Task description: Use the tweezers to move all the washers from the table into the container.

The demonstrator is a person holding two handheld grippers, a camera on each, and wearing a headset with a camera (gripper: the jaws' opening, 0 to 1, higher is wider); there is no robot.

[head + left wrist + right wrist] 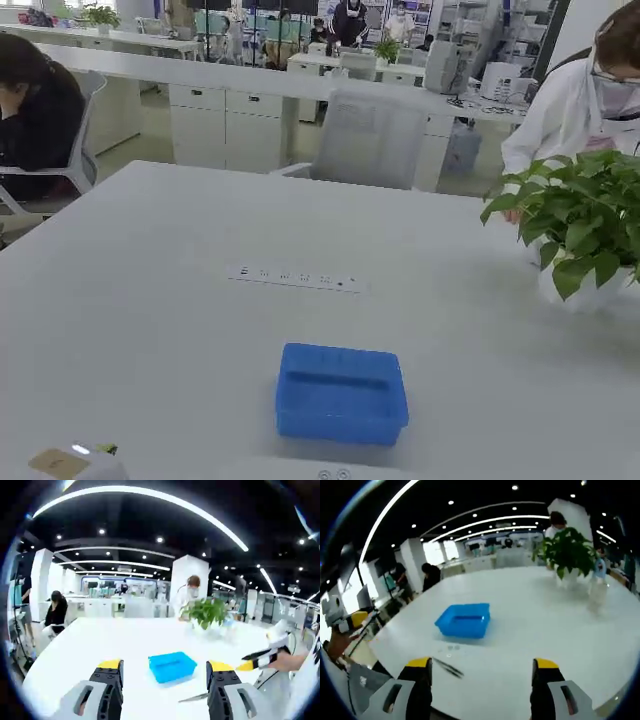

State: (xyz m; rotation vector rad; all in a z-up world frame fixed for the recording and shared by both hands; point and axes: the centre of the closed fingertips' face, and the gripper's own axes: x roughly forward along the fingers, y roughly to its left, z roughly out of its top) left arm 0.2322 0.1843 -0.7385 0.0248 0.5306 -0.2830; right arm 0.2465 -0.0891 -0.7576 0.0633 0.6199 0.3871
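Observation:
A blue rectangular container [342, 393] stands on the white table [180, 300], near its front edge. Two small washers [333, 474] lie just in front of it, at the bottom of the head view. My left gripper [165, 666] is open and empty, with the container [171, 666] beyond it and the tweezers [195, 697] flat on the table near its right jaw. My right gripper [482, 663] is open and empty too. The tweezers [447, 667] lie by its left jaw, faint washers [451, 649] sit ahead, and the container [464, 620] is farther on.
A potted green plant [580, 225] stands at the table's right edge, and a power strip [295, 278] is set into the table's middle. A grey chair [370, 140] is behind the far edge. People sit and stand around the room.

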